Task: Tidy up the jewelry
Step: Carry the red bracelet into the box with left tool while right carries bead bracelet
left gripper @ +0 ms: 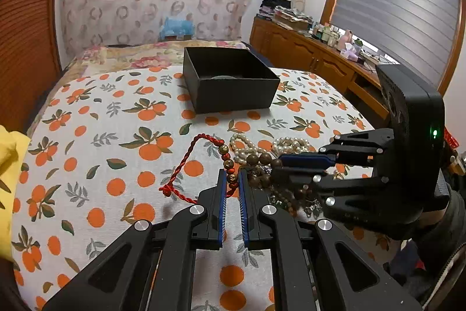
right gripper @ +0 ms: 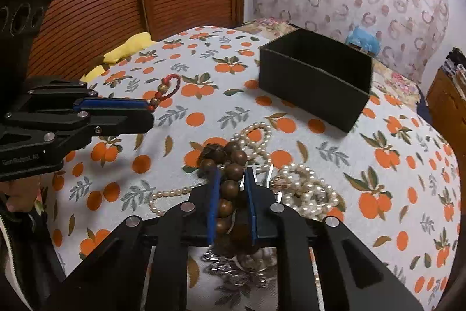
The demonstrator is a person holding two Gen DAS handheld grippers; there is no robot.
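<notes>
A tangle of jewelry lies on the orange-print bedspread [left gripper: 116, 136]. My left gripper [left gripper: 232, 177] is shut on a red cord bracelet [left gripper: 223, 148] with gold beads, whose cord loops off to the left. In the right wrist view the same left gripper [right gripper: 149, 112] holds that red bracelet [right gripper: 169, 86] just above the cover. My right gripper [right gripper: 232, 179] is shut on a brown wooden bead bracelet [right gripper: 234, 169], its beads filling the space between the blue pads. In the left wrist view the right gripper [left gripper: 276, 166] pokes into the pile from the right. Pearl strands [right gripper: 305, 188] lie beside it.
An open black box [left gripper: 233, 95] stands on the bed beyond the pile, seen also as a black box [right gripper: 305, 89] at the upper right. Silver pieces [right gripper: 233, 273] lie under my right gripper. A yellow cloth [left gripper: 8, 153] lies at the left edge, and a wooden cabinet [left gripper: 305, 54] runs along the right.
</notes>
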